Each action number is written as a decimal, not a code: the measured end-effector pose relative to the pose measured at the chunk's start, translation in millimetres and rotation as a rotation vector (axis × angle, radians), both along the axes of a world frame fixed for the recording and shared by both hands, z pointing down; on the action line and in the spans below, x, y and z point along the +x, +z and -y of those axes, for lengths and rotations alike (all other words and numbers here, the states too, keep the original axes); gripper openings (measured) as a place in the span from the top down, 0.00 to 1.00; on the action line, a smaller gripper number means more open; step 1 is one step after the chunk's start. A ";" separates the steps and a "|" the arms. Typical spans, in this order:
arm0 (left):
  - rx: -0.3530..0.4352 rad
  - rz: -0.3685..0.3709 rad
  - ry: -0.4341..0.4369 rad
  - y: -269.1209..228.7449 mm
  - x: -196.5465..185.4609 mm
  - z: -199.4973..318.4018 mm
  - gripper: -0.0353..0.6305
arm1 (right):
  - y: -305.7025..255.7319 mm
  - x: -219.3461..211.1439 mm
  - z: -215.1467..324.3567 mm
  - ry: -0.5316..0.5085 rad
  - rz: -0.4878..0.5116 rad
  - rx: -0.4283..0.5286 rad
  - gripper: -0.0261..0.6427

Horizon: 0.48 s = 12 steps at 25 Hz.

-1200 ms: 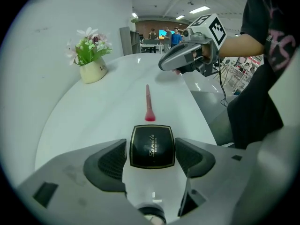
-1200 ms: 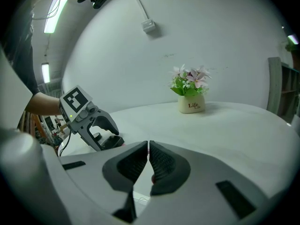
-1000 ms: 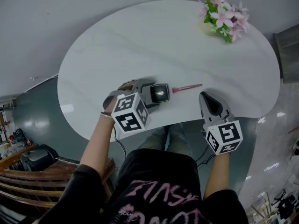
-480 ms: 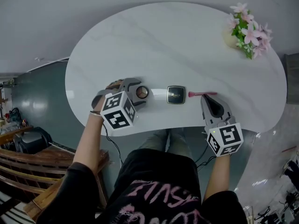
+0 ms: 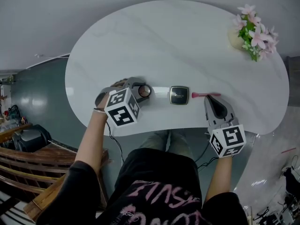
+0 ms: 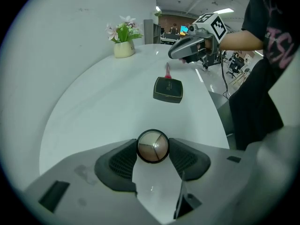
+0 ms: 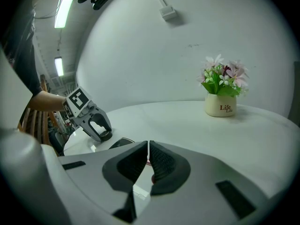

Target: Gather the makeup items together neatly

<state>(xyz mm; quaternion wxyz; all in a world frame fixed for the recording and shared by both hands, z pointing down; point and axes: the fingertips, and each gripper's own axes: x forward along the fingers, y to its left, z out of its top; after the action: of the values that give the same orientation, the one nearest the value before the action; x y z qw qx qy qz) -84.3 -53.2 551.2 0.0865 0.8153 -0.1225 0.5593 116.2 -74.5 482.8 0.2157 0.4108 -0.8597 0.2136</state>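
A: Where do the makeup items lie?

B: The round compact (image 6: 153, 146) is clamped between the jaws of the left gripper (image 5: 140, 90), left of centre in the head view. To its right, across a gap, lies the square black compact (image 5: 179, 95), and just beside that the pink stick (image 5: 206, 94). The three make a loose row near the lower edge of the table (image 5: 154, 36)

A: And the right gripper (image 5: 209, 99)?

B: Its jaws are pressed together and nothing is clearly caught in them. The tips hang over the pink stick, and whether they touch it cannot be told. A flower pot (image 5: 236, 38) stands well apart at the upper right

A: How far along does that put the job?

B: Partway, by the look of it. The square compact and the stick already sit as neighbours, while the round compact has yet to close its gap to them
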 end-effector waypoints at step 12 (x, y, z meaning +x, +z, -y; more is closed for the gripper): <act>0.014 -0.023 0.068 -7.9 24.0 -2.1 0.62 | -0.6 10.9 -1.2 0.028 0.008 0.002 0.86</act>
<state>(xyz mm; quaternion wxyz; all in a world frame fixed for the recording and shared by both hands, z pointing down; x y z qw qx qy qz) -60.3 -51.1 543.2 0.0631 0.8259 -0.0976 0.5517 127.1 -73.3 482.3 0.2089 0.4223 -0.8549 0.2173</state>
